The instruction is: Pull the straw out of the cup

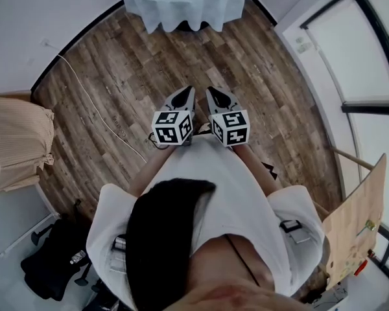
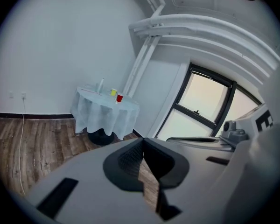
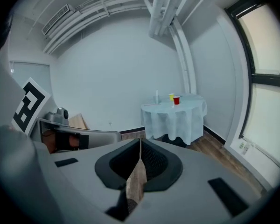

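Left gripper (image 2: pixel 143 143) and right gripper (image 3: pixel 140 143): jaws pressed together, both empty. Side by side above wood floor (image 1: pixel 117 76). Red cup (image 3: pixel 176 100) on draped table (image 3: pixel 177 120), well apart.

A small red cup (image 3: pixel 176 100) and a small yellow cup (image 3: pixel 171 97) stand upright, side by side, on a distant round table draped in pale cloth (image 3: pixel 175 120), any straw too small to discern.

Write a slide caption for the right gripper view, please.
Shut, empty right gripper faces a far table with a red cup and a yellow cup.
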{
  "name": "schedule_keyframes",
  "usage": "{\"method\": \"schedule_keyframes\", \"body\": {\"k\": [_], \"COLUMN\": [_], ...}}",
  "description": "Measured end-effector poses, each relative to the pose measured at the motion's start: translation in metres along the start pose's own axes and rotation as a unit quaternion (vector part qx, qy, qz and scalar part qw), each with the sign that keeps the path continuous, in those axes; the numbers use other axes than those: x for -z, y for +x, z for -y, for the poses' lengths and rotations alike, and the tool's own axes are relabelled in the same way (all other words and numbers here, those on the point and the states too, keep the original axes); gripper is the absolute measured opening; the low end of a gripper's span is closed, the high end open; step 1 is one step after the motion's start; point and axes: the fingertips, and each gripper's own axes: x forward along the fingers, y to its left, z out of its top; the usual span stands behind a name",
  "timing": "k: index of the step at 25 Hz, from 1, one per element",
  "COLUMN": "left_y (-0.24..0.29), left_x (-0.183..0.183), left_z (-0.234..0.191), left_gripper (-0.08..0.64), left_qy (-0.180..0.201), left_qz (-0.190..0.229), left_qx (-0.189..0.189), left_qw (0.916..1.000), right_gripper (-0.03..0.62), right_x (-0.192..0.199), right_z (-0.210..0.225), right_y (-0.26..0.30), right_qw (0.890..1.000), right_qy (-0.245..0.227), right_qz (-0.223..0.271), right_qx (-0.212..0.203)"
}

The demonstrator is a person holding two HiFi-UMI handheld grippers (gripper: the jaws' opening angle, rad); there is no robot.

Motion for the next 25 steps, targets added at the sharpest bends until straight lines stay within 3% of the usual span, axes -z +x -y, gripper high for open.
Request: {"method": "schedule_keyframes", "body": {"k": [10,25], "left_y": [0.0,0.019], "left_x": [0.001,-0.001], "left_z": [0.009,-0.001], "left_gripper": [0.009,0.009], "left_qy": [-0.013,-0.014], "left_qz": [0.001,-0.005], "left_qx": [0.004,0.01], "left_qw": [0.9999,0.9998], "right_gripper": [0.035,0.035], "right_x": [0.002,0.004], "right_z": [-0.006,0.009], "right_y": [-0.003,0.012], "right_qw": [1.0,1.0], "right_qy": [-0.021,-0.015], "right_qz": [-0.012,-0.025], "right_qx": [-0.017,0.001]}}
